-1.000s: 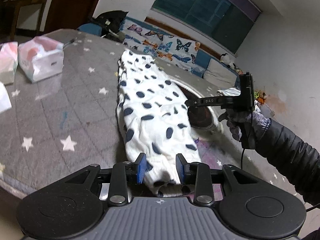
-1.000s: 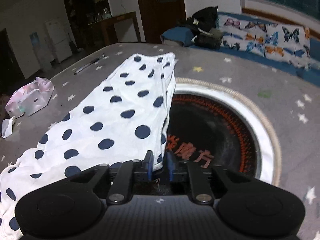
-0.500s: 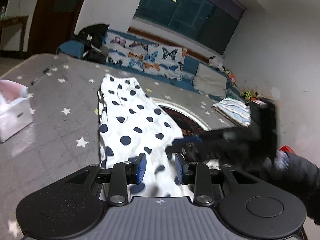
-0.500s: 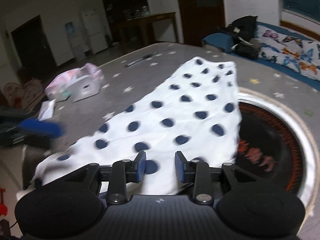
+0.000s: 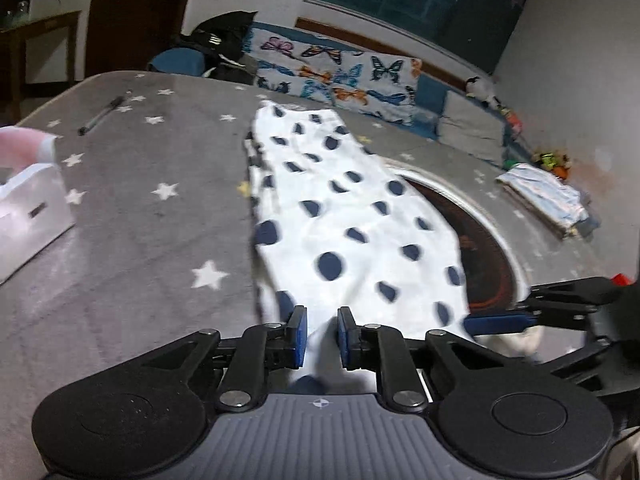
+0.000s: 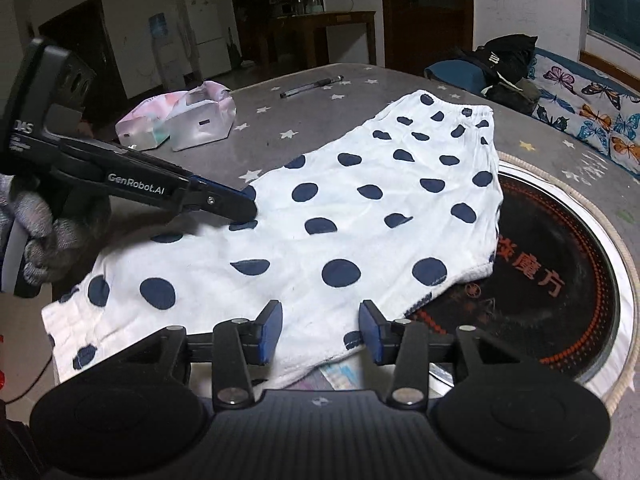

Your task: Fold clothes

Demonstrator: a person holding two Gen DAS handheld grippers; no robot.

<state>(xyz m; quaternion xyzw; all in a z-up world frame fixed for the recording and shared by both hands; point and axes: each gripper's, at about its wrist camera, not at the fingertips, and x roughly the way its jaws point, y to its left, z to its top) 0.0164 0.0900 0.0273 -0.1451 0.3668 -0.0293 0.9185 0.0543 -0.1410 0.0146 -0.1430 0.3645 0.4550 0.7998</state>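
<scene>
My left gripper (image 5: 322, 336) is closing on wrinkled white polka-dot cloth (image 5: 344, 232); right gripper (image 6: 320, 332) opening, crumpled hem lying loose between its pads.

Tissue box (image 5: 28, 200) cut off at left edge

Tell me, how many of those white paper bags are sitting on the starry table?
2, side by side near the table's far left edge in the right wrist view: a pinkish bag on the left, a whiter bag on its right. Others could be out of frame.
</scene>
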